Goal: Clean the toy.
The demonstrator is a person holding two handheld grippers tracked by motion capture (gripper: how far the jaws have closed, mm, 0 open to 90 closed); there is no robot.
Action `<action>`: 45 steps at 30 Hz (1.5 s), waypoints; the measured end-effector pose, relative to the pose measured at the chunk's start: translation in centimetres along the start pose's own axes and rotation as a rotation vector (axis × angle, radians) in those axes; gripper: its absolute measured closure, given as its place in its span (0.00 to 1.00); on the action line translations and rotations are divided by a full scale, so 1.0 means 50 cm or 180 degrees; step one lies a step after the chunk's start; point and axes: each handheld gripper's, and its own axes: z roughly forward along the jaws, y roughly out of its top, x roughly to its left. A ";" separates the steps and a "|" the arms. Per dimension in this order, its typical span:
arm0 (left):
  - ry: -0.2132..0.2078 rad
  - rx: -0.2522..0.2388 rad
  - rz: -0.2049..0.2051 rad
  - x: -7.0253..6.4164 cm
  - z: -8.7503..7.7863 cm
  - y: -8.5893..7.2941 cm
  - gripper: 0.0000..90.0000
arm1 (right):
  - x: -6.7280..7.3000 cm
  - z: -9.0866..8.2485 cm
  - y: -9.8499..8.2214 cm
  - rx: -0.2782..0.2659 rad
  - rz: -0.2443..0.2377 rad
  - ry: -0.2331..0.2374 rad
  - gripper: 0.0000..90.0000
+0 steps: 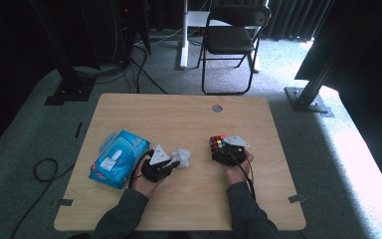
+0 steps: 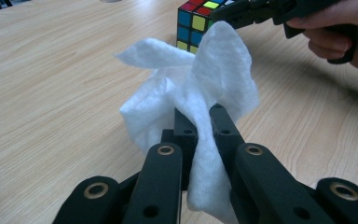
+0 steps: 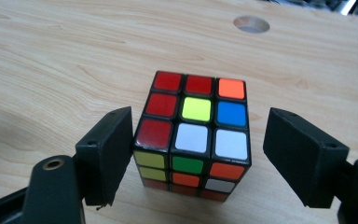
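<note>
My left gripper [image 2: 198, 116] is pinched tight on a crumpled white wipe [image 2: 191, 88], the cloth bunched up between the jaws and spilling out above and below them. My right gripper [image 3: 200, 154] stands spread around the puzzle cube [image 3: 193, 135]: the left jaw sits right against the cube's red corner, the right jaw is clear of its side, so I judge the cube to be free and resting on the wooden table [image 1: 179, 114] on its own weight.

As I read it, the wipe has come out of the blue pack [image 1: 117, 158] lying at my left, and the cube is set down near the middle of the table, just right of the wipe. What is left is the wiping itself: the cloth hangs near the cube but apart from it.

Both my forearms come in low from the table's near edge, the left hand [image 1: 151, 174] level, aiming the wipe toward the cube, the right hand [image 1: 236, 167] angled down over the cube.
</note>
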 end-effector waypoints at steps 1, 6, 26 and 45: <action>0.0000 0.0000 -0.0001 0.000 0.000 0.000 0.94 | -0.002 -0.002 0.002 -0.0011 -0.0028 0.0027 0.27; 0.0001 0.0007 0.0004 0.000 0.000 0.000 0.94 | -0.009 -0.013 0.016 -0.0085 -0.0186 0.0165 0.28; -0.0003 0.0001 -0.0004 0.000 0.000 0.000 0.93 | -0.045 -0.026 0.044 0.0059 -0.0867 0.0540 0.30; -0.0014 0.0012 -0.0010 0.000 0.002 -0.001 0.93 | -0.054 0.002 0.031 0.0222 -0.0985 0.0640 0.29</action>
